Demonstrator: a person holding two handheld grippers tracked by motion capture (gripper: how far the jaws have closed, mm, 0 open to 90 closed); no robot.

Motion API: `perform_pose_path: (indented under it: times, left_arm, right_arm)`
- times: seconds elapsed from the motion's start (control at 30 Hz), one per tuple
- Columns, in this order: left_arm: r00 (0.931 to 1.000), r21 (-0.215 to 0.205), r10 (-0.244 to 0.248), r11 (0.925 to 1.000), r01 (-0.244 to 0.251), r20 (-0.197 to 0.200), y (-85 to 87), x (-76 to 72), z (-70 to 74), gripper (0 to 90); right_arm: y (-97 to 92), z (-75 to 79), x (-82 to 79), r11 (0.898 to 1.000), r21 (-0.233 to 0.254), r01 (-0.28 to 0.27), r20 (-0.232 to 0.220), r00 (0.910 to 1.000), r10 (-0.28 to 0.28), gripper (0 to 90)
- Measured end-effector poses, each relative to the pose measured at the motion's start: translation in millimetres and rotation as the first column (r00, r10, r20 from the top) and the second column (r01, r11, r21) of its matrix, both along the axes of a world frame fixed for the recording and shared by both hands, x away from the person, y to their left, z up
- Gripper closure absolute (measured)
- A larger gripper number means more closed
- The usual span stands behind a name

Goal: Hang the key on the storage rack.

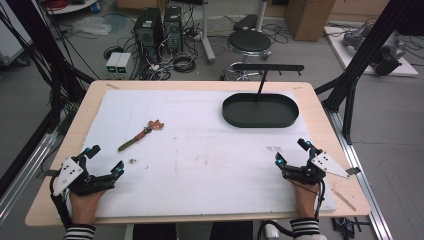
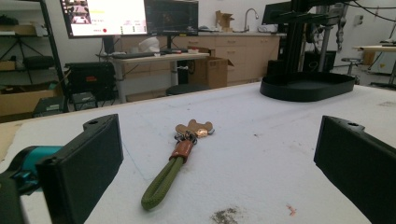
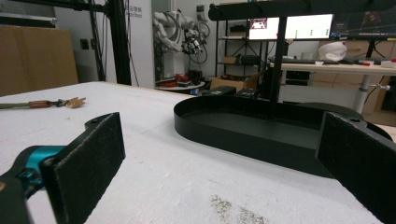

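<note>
The left gripper [image 1: 104, 161] rests at the near left corner of the counter [image 1: 75, 125], on the white mat [image 1: 210, 150] that covers most of the surface; its fingers [image 2: 88, 158] stand wide apart with nothing between them. The right gripper [image 1: 291, 151] rests at the near right edge of the same mat, and its fingers [image 3: 93, 154] are likewise spread wide and hold nothing. A keychain [image 1: 140, 135] lies flat on the mat in the left half, ahead of the left gripper and well apart from it. It consists of an olive-green cord loop [image 2: 161, 182], a brown leather collar [image 2: 182, 149] and a tan charm [image 2: 196, 128] at the far end, and it lies diagonally, with the cord end nearer the left gripper. In the left gripper view the keychain sits on the line between the two fingers, farther out, touching neither. A black oval tray [image 1: 260, 111] stands on the far right part of the mat, with a thin black post [image 1: 261, 85] rising from it to a horizontal hook bar [image 1: 267, 67]. In the right gripper view the tray [image 3: 224, 135] lies directly ahead of the open fingers, near but not in contact, and the keychain [image 3: 46, 103] appears far off at the left
</note>
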State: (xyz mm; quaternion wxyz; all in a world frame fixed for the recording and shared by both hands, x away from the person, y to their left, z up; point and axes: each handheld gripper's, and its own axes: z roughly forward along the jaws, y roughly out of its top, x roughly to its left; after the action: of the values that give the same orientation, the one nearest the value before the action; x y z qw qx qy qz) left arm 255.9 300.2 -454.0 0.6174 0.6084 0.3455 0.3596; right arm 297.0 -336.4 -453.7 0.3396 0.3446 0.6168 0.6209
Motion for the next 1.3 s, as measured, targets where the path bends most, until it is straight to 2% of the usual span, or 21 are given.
perform_pose_path:
  times: [0.3,0.6,0.7,0.77,0.8,0.83,1.0,1.03,1.1,1.13,1.17,1.23,1.27,1.3]
  left_arm:
    - [0.9999,-0.008,0.0,1.0,0.0,-0.012,0.8,1.2,0.3,1.7]
    - [1.0,-0.011,0.0,0.9999,0.0,-0.007,1.1,0.7,0.2,1.7]
    - [0.9998,-0.018,0.0,0.9998,0.0,-0.02,1.8,1.9,0.9,1.7]
    - [0.9993,0.008,0.002,1.0,-0.001,-0.038,2.0,2.8,2.5,1.7]
    - [0.9993,0.008,0.002,1.0,-0.001,-0.038,2.0,2.8,2.5,1.7]
    - [0.9986,0.004,-0.02,0.9998,0.02,-0.049,4.0,4.0,5.9,1.7]
    - [0.9977,0.011,-0.04,0.9991,0.04,-0.054,10.4,7.7,18.1,1.7]
    - [0.9966,0.03,-0.045,0.9984,0.047,-0.068,13.3,10.7,24.8,1.7]
    - [0.996,0.034,-0.046,0.9982,0.049,-0.076,14.9,12.5,28.1,1.7]
    - [0.9934,0.041,-0.047,0.9978,0.052,-0.105,18.2,16.5,34.9,1.7]
    - [0.9934,0.041,-0.047,0.9978,0.052,-0.105,18.2,16.5,34.9,1.7]
    - [0.9855,0.068,-0.034,0.9967,0.045,-0.166,20.6,21.7,41.2,1.7]
    - [0.9764,0.106,-0.022,0.9933,0.046,-0.215,22.5,26.7,46.3,1.7]
    - [0.9764,0.106,-0.022,0.9933,0.046,-0.215,22.5,26.7,46.3,1.7]
  right_arm:
    - [0.2,-0.1,-0.8,1.0,0.002,0.0,0.004,1.0,0.0,0.3]
    - [0.2,0.0,-0.5,1.0,-0.002,0.002,0.005,1.0,-0.002,0.3]
    - [0.5,0.0,-1.1,1.0,0.001,0.001,-0.002,1.0,-0.001,0.3]
    - [0.5,0.0,-1.1,1.0,0.001,0.002,-0.001,1.0,-0.002,0.3]
    - [0.4,0.0,-1.1,1.0,0.001,0.001,-0.001,1.0,-0.001,0.3]
    - [0.4,0.0,-1.1,1.0,0.0,0.001,-0.002,1.0,-0.001,0.3]
    - [0.5,0.0,-1.0,1.0,-0.001,0.003,0.002,1.0,-0.003,0.3]
    - [0.4,0.0,-1.0,1.0,-0.001,0.003,0.002,1.0,-0.003,0.3]
    - [0.3,0.0,-1.1,1.0,-0.001,0.002,0.002,1.0,-0.002,0.3]
    - [0.2,0.0,-1.1,1.0,-0.001,0.002,0.002,1.0,-0.002,0.3]
    - [0.3,-0.1,-1.1,1.0,0.0,0.002,0.004,1.0,-0.002,0.3]
    - [0.4,-0.1,-1.2,1.0,0.002,0.002,0.002,1.0,-0.002,0.3]
    - [0.3,-0.1,-1.1,1.0,0.001,0.002,0.003,1.0,-0.002,0.3]
    - [0.2,-0.1,-1.1,1.0,0.001,0.002,0.003,1.0,-0.002,0.3]
